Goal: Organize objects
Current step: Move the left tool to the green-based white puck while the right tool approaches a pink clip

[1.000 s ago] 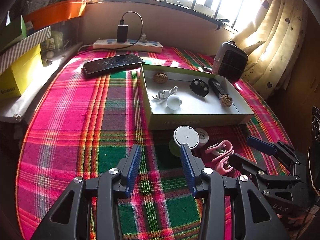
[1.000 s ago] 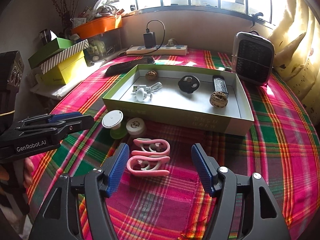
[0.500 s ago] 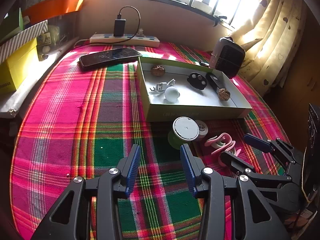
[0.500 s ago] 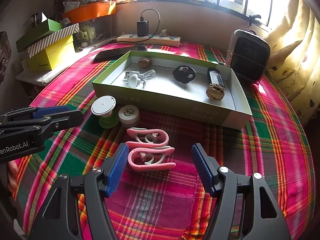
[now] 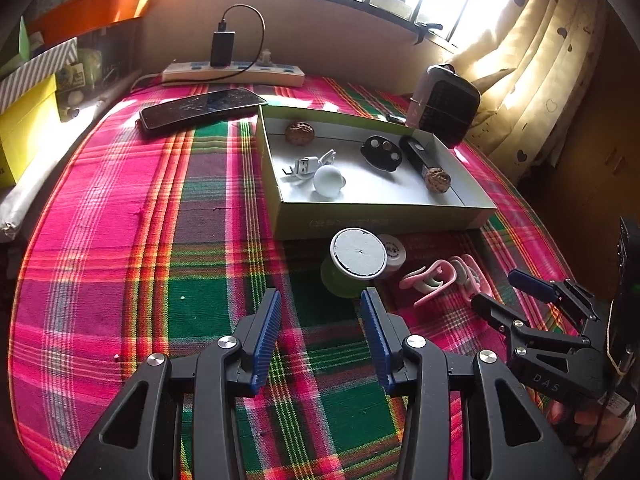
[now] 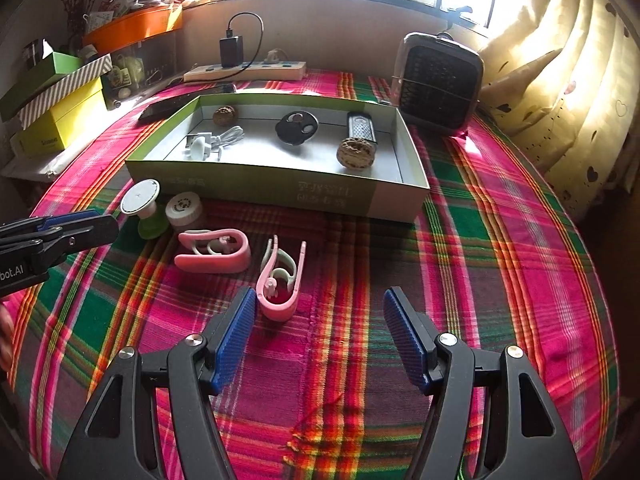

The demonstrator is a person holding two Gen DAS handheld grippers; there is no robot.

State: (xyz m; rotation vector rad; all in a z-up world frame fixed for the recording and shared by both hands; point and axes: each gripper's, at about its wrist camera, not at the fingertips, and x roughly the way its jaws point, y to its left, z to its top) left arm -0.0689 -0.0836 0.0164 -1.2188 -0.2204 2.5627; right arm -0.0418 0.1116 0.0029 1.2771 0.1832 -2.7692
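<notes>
Nearer pink clip (image 6: 279,280) now rotated lengthwise, smooth curved plastic

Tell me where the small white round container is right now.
In the right wrist view, the white round container stands left of centre on the plaid cloth, beside the green stand with a white disc top, before the green tray's front wall.

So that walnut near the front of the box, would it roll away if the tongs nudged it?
Probably. The walnut is rounded and sits loose on the box's smooth floor, so a push would likely set it rolling until it meets the box wall. Its wrinkled shell should give the pads some grip, and it looks hard rather than squashy.
</notes>
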